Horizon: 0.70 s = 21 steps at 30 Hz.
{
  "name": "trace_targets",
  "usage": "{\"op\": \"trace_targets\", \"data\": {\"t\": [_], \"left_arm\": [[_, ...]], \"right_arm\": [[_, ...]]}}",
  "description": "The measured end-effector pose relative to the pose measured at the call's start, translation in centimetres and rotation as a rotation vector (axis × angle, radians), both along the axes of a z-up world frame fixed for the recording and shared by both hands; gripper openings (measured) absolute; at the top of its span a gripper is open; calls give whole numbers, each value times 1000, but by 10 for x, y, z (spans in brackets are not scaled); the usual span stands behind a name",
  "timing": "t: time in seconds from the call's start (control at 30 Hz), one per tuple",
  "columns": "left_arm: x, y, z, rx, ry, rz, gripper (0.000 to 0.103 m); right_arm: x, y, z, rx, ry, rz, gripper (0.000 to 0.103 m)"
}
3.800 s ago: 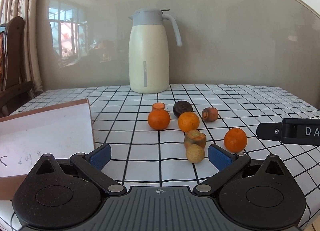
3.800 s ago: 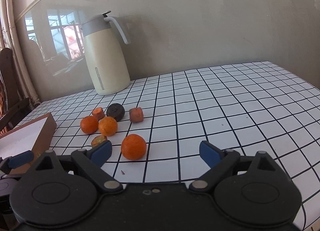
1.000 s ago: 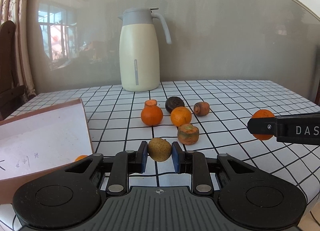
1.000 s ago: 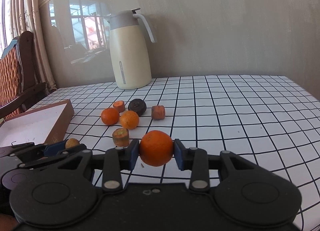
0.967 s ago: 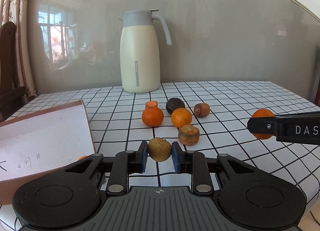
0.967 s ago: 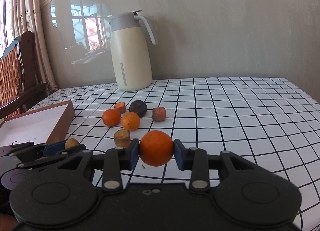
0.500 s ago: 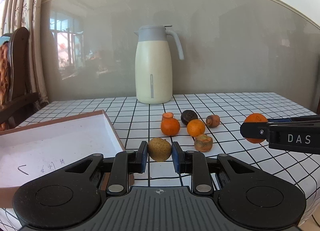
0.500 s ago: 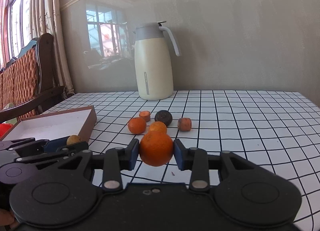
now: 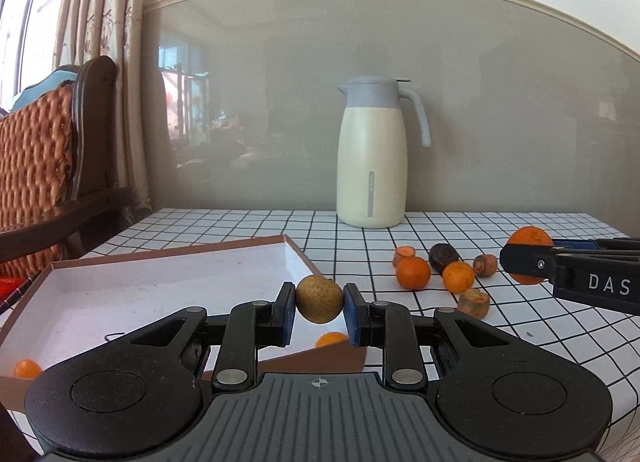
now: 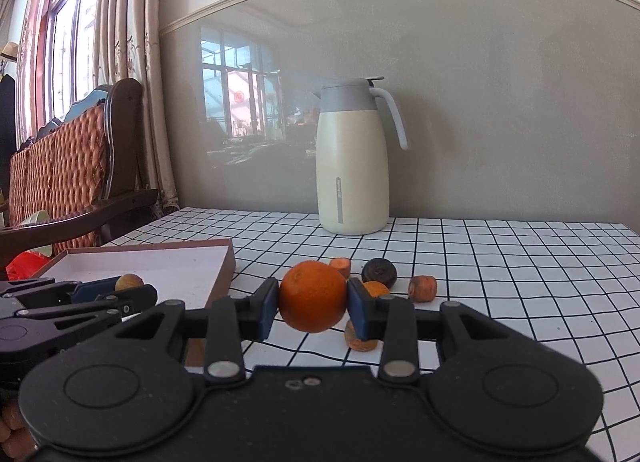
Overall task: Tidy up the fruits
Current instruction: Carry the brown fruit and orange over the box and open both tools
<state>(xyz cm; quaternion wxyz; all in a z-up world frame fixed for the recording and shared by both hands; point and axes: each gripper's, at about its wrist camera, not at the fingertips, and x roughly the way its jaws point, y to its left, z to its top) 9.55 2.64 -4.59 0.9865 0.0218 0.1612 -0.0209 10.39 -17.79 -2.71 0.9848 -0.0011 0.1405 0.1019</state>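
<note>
My left gripper [image 9: 319, 308] is shut on a brownish-yellow round fruit [image 9: 319, 299] and holds it above the right edge of the shallow brown box [image 9: 168, 258] with a white inside. Two small oranges [image 9: 26, 368] [image 9: 331, 339] lie in the box. My right gripper [image 10: 313, 302] is shut on a large orange [image 10: 313, 296], raised above the table; it also shows at the right of the left wrist view [image 9: 529, 238]. On the checked tablecloth lie two oranges [image 9: 413, 272] [image 9: 458, 276], a dark round fruit [image 9: 443, 257] and carrot pieces [image 9: 474, 302].
A cream thermos jug [image 9: 372, 154] stands at the back of the table by the grey wall. A wicker chair [image 9: 44, 166] and curtains stand at the left. The checked table [image 10: 520, 262] stretches out to the right.
Both grippers closed on their fruit and lifted it, then moved left. The left gripper now holds the brownish fruit over the box edge; the right gripper follows with the orange.
</note>
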Motion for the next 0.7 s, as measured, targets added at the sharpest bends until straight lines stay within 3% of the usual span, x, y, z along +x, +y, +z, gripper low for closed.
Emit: {"op": "trace_targets", "data": {"t": [0.7], "left_arm": [[-11, 82, 2, -42, -12, 213, 26]], "right_arm": [[17, 59, 2, 30, -19, 83, 29]]}}
